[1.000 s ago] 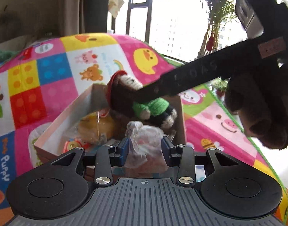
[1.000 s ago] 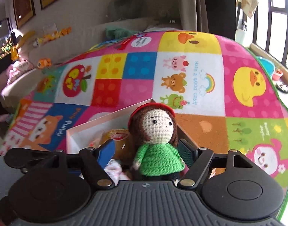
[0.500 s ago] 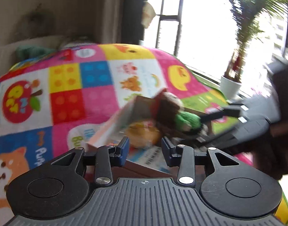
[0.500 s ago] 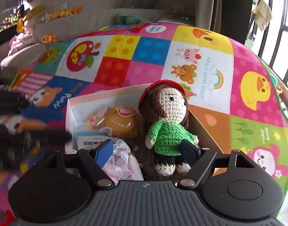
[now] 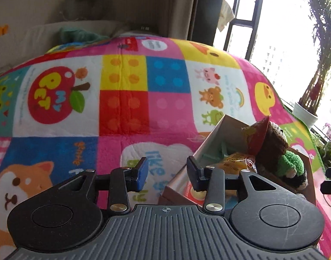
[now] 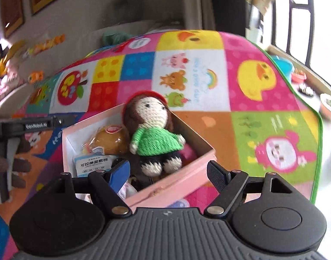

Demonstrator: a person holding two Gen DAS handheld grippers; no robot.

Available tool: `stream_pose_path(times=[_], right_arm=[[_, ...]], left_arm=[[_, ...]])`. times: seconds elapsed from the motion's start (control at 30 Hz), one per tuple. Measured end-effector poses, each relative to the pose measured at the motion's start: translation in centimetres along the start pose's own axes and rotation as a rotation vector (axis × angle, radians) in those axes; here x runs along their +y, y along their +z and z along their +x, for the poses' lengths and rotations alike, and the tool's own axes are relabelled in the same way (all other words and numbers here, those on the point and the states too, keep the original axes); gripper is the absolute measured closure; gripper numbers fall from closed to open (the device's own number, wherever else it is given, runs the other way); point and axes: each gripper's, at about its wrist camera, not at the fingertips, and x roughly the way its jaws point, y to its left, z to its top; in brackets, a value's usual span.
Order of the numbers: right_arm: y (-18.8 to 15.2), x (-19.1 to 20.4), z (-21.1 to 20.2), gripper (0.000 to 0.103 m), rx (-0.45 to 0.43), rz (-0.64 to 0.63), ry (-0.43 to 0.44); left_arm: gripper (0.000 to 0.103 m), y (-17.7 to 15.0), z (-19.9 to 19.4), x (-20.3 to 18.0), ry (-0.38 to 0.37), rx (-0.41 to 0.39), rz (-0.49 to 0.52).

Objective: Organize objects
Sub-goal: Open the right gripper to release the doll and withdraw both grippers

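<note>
Inside the pink box (image 6: pixel 176 186), the crocheted doll (image 6: pixel 153 134) sits propped against the far wall, nobody gripping it.

Beside the doll in the box lie a wrapped bun (image 6: pixel 109 139) and a white packet (image 6: pixel 93 164), with the box resting on the colourful play mat (image 6: pixel 241 108). Right hand-held gripper (image 6: pixel 168 174) hovers just over the box's near wall, fingers spread apart and empty. Left hand-held gripper (image 5: pixel 167 173) hangs off the box's left corner above the mat, fingers likewise apart, holding nothing.
</note>
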Motion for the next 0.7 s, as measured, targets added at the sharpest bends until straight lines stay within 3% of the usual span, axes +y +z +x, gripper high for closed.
stream_pose_path(times=[0.17, 0.3, 0.47, 0.53, 0.6, 0.7], right_arm=[[-1.7, -0.8, -0.1, 0.024, 0.064, 0.144, 0.108], [-2.9, 1.7, -0.4, 0.024, 0.086, 0.132, 0.204], [-6.3, 8.4, -0.9, 0.024, 0.043, -0.157, 0.119], [-7.1, 10.1, -0.4, 0.030, 0.030, -0.236, 0.067], [-7.1, 10.7, 0.6, 0.035, 0.021, -0.262, 0.002], [-6.4, 10.4, 1.4, 0.035, 0.021, -0.234, 0.005]], left_arm=[[0.045, -0.8, 1.6, -0.1, 0.050, 0.073, 0.019], [0.027, -1.2, 1.1, 0.4, 0.083, 0.078, 0.023], [0.016, -1.7, 0.2, 1.3, 0.101, 0.082, 0.031], [0.014, -2.0, -0.5, 1.7, 0.109, 0.078, 0.030], [0.014, -2.3, -1.3, 2.3, 0.108, 0.070, 0.020], [0.013, -2.9, -2.8, 3.4, 0.113, 0.032, -0.017]])
